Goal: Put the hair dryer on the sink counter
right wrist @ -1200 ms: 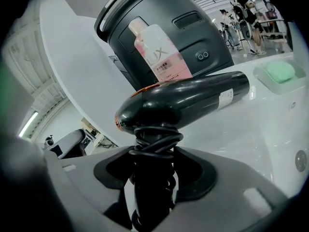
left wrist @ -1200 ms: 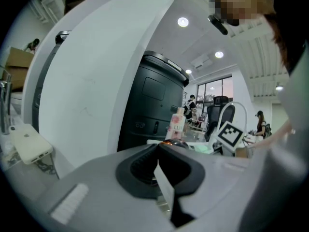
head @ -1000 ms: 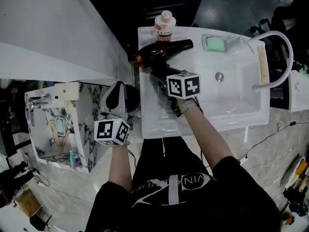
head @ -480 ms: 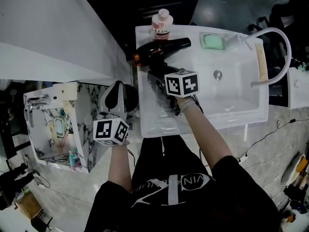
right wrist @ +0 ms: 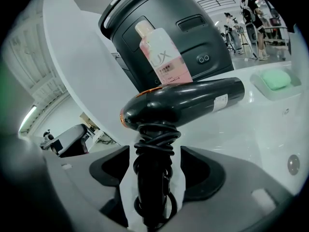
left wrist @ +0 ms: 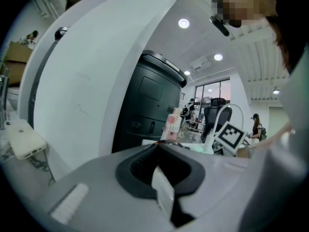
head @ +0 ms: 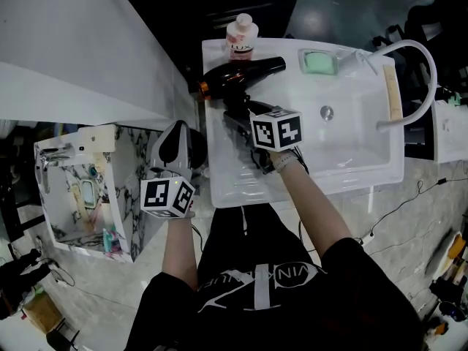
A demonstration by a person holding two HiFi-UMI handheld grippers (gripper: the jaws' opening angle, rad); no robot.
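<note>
**Right gripper view: dryer on counter, jaws loose**

Hair dryer [right wrist: 183,103] lies at the sink counter's [head: 219,185] far left corner, just beside a pink bottle [right wrist: 164,62]. The right gripper's [right wrist: 153,178] jaws have just been opening and stand clear of its cord-wrapped handle. The left gripper [left wrist: 161,182] is closed, empty.

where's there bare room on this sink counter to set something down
Free: the basin floor between drain and faucet hose, and the front-left counter. Crowded: the back edge, with hair dryer, bottle and soap.

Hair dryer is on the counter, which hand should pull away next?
Right. Jaws of the right gripper have just been opening around the hair dryer handle; the left gripper is shut, beside the sink counter.
</note>
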